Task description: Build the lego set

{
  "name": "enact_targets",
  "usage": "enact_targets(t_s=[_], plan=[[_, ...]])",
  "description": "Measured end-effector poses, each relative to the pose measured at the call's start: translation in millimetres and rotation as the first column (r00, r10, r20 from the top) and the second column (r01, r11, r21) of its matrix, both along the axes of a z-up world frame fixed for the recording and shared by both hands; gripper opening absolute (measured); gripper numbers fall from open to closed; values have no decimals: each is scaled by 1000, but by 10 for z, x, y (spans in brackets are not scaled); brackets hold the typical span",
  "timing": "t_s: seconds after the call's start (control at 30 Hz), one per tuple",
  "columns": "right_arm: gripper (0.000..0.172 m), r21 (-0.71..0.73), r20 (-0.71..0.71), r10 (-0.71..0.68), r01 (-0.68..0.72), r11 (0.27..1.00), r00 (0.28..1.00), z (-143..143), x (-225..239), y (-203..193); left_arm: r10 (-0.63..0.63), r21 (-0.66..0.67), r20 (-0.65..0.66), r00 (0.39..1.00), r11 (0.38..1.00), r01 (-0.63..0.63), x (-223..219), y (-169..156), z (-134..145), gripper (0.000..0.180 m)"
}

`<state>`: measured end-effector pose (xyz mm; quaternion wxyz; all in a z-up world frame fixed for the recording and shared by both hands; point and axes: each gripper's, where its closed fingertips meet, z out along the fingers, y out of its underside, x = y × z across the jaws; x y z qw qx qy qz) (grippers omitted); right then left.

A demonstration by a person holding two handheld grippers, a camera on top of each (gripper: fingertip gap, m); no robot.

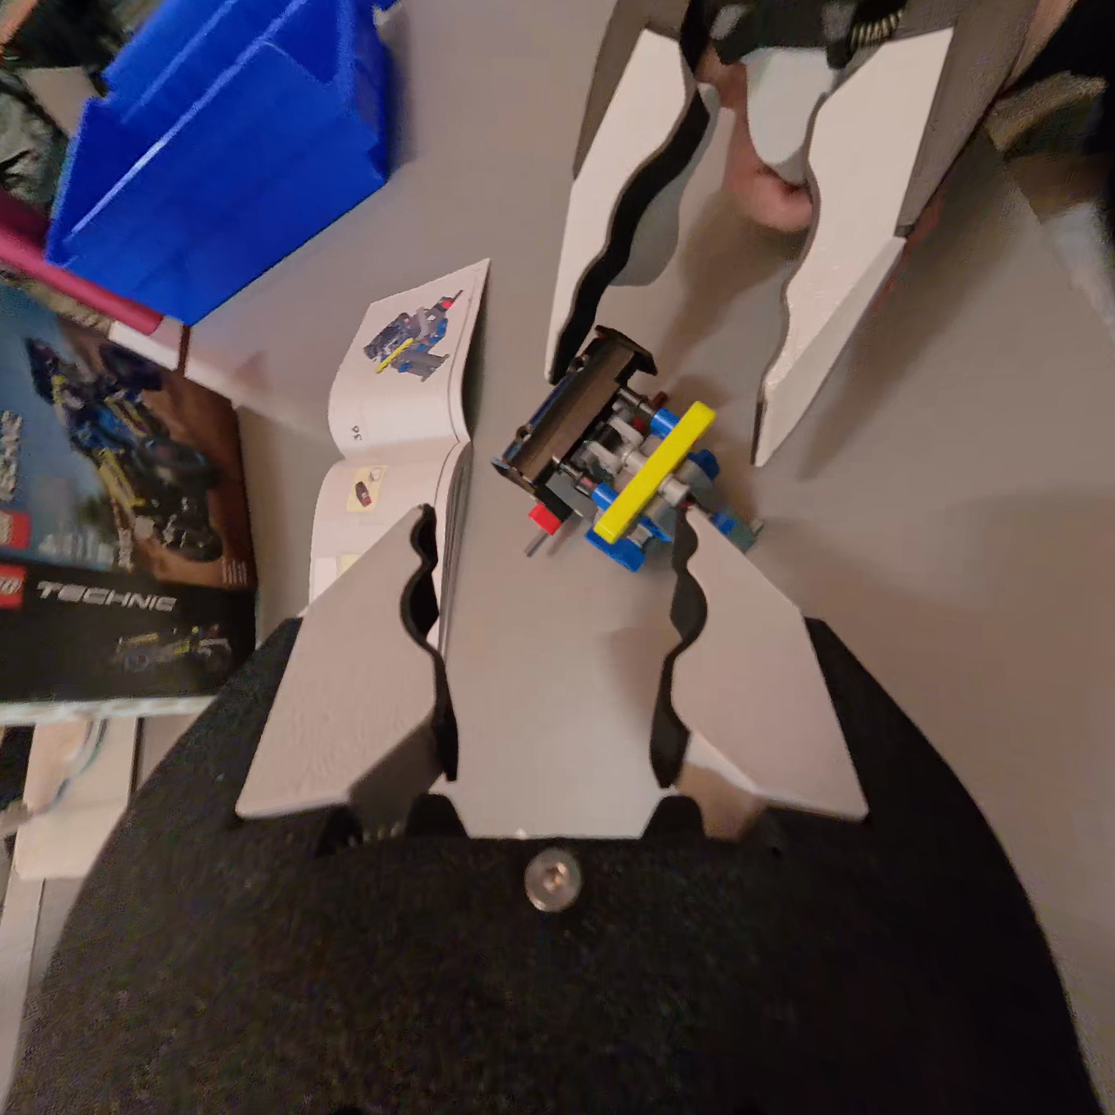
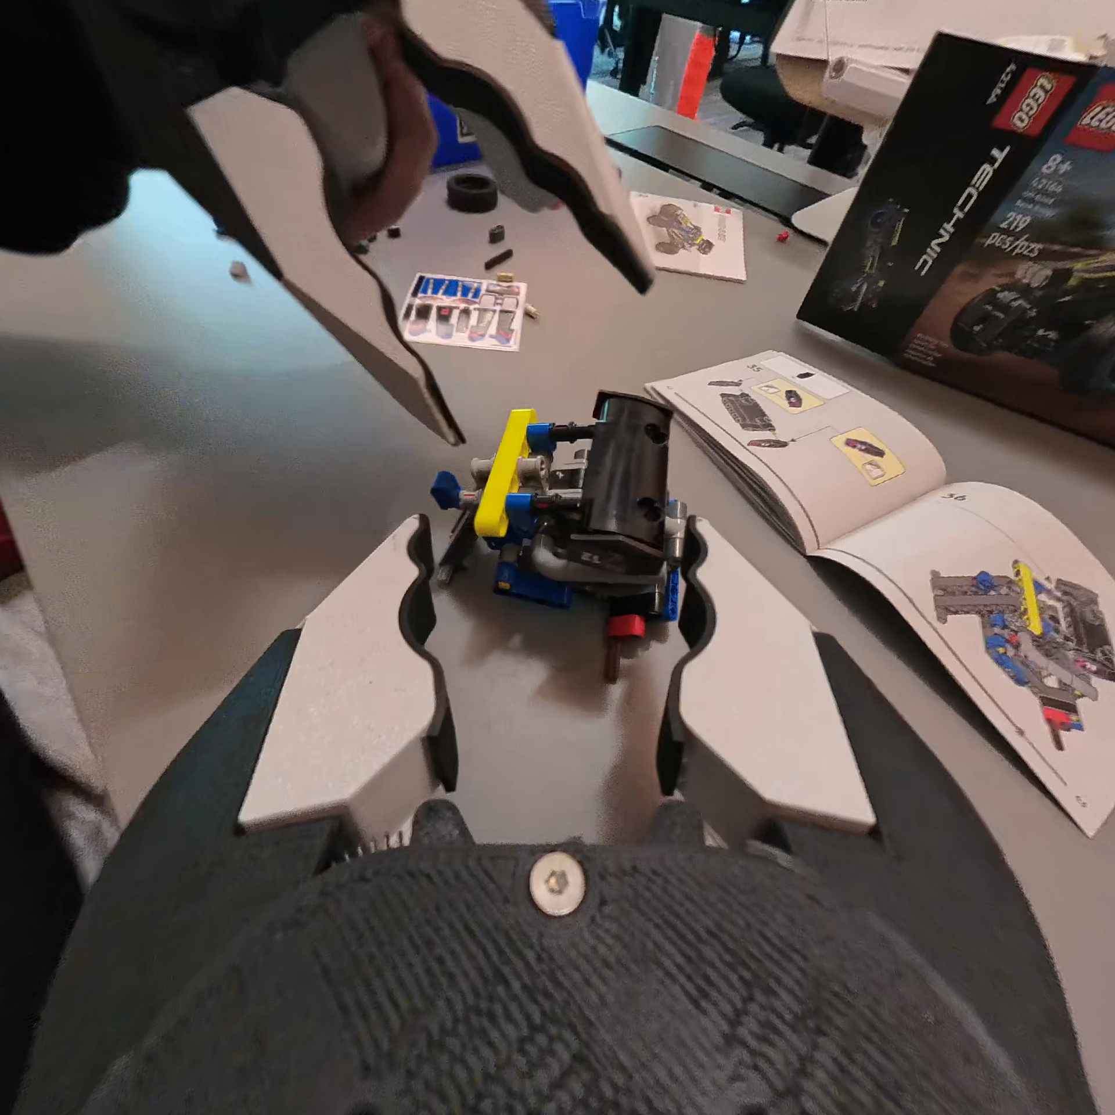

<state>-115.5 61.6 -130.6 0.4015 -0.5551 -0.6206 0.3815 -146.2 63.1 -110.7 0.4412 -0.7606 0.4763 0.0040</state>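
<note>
While the half-built brick model (yellow beam, black panel, blue and grey parts) sits on the grey table, the right gripper brackets it with jaws spread, not clamping; the left gripper gapes just beside it, near an open instruction booklet.
</note>
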Motion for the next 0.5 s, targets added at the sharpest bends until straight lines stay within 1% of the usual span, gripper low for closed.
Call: enact_targets(t_s=[0.07, 0.1, 0.2, 0.27, 0.37, 0.47, 0.5], plan=[[73, 55, 19, -12, 11, 998, 1000, -12, -19, 48, -79, -15, -46, 996, 997, 79, 14, 67, -38, 75], [71, 92, 33, -23, 20, 996, 999, -14, -23, 102, -128, -36, -69, 989, 991, 126, 47, 72, -71, 75], [71, 142, 109, 37, -52, 988, 993, -60, -17, 107, -236, -99, -152, 960, 970, 222, 130, 98, -153, 78], [60, 185, 114, 79, -99, 978, 990, -33, -19, 98, -300, -132, -215, 929, 952, 277, 170, 112, -183, 78], [60, 207, 143, 125, -153, 966, 982, -35, -19, 123, -372, -204, -283, 884, 924, 323, 171, 134, -204, 77], [60, 223, 171, 177, -213, 951, 969, -45, -12, 124, -395, -264, -392, 831, 913, 310, 19, 212, -214, 69], [60, 222, 177, 186, -223, 949, 966, -48, -15, 127, -406, -272, -393, 825, 908, 318, 27, 227, -212, 72]])
